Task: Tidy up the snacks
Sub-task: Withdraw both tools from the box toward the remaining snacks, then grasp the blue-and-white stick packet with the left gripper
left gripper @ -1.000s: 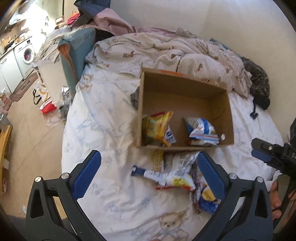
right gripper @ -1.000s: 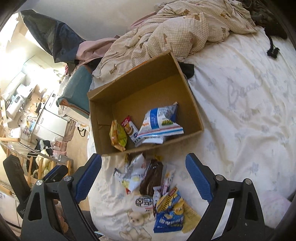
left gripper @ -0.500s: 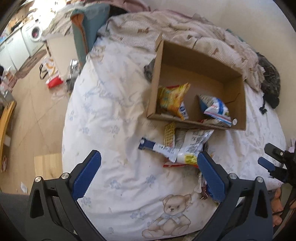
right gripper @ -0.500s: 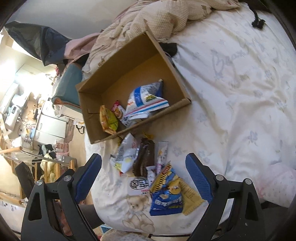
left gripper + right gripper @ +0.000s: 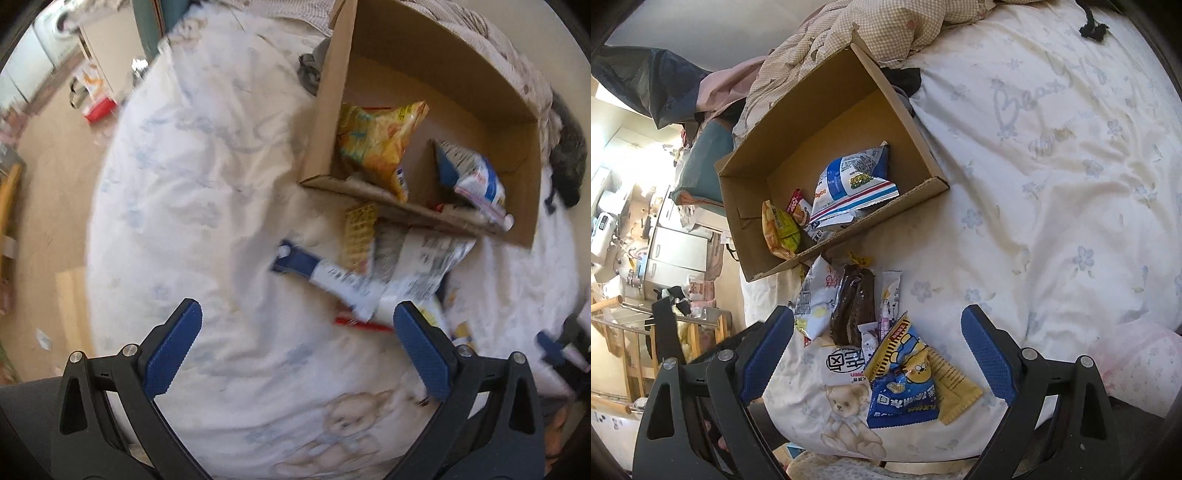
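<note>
1. Left gripper (image 5: 297,341): jaws wide apart, holding nothing.
2. Right gripper (image 5: 877,352): jaws spread, nothing held, above blue snack packet (image 5: 905,397).
3. Cardboard box (image 5: 923,136) at 12 o'clock; loose snack pile (image 5: 849,306) just beside its near wall.

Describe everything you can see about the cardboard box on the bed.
The cardboard box is plain brown corrugated card, open-topped, shallow and rectangular, lying on the white printed bedsheet with its far side against a rumpled checked quilt. Most of its floor is bare. At the near end lie a yellow snack bag, a blue and white bag and a small red packet. More snacks are piled just outside its near wall.
</note>
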`<state>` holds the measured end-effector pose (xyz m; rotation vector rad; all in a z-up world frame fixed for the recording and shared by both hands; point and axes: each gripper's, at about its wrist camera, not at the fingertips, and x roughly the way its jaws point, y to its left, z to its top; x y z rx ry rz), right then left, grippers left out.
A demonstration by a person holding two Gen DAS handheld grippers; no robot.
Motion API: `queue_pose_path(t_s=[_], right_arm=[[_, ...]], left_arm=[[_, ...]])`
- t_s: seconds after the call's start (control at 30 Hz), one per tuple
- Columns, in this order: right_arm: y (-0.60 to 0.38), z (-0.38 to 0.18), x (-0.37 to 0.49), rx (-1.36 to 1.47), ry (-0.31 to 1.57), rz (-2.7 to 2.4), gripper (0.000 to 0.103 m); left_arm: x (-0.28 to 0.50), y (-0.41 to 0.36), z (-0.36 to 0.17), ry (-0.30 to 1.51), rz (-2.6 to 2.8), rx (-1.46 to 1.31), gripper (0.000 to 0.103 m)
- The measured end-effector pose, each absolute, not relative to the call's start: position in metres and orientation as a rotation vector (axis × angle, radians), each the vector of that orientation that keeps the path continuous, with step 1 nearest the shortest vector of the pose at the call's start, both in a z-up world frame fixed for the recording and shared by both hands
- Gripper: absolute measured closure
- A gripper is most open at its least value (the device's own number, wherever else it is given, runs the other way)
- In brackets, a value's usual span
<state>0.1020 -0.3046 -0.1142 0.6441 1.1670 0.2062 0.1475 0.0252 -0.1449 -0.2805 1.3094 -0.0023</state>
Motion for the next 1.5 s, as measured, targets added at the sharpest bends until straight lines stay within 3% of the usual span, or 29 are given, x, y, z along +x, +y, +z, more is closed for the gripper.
queue_pose_path(t_s=[0.27,0.53,0.57,0.63,0.73,0.97,1.03,1.17,1.2,1.5], right_arm=[[-0.301,-0.121,0.11,0.634,1.183,0.197,0.009],[-0.299,-0.121,0.112,0.622,1.19,0.202,0.009],[-0.298,-0.121,0.112,0.624,1.192,0.204,0.009],[-0.296,-0.121,0.113,0.623,1.193,0.209,0.009],[-0.292,-0.12,0.113,0.614,1.193,0.218,0.009],[-0.293,-0.122,0.113,0.595,1.202,0.205,0.009],[-0.296,-0.123,0.111,0.595,1.204,0.188,0.009],[-0.303,-0.124,0.109,0.597,1.202,0.159,0.009],[-0.303,-0.125,0.108,0.596,1.202,0.155,0.009],[-0.302,-0.124,0.101,0.626,1.228,0.234,0.009]], left_arm=[[0.191,0.003,-0.178,1.387,-0.058,-0.297,0.001],[0.176,0.019,-0.199,1.468,0.062,-0.343,0.003],[0.173,0.021,-0.201,1.48,0.076,-0.334,0.006],[0.166,0.027,-0.203,1.506,0.102,-0.326,0.022],[0.159,0.04,-0.197,1.486,0.14,-0.367,0.032],[0.164,0.043,-0.197,1.443,0.111,-0.528,0.033],[0.165,0.032,-0.204,1.465,0.119,-0.502,0.065],[0.164,0.023,-0.215,1.491,0.134,-0.494,0.073],[0.163,0.023,-0.215,1.491,0.139,-0.481,0.09],[0.138,0.041,-0.152,1.387,0.091,-0.427,0.09]])
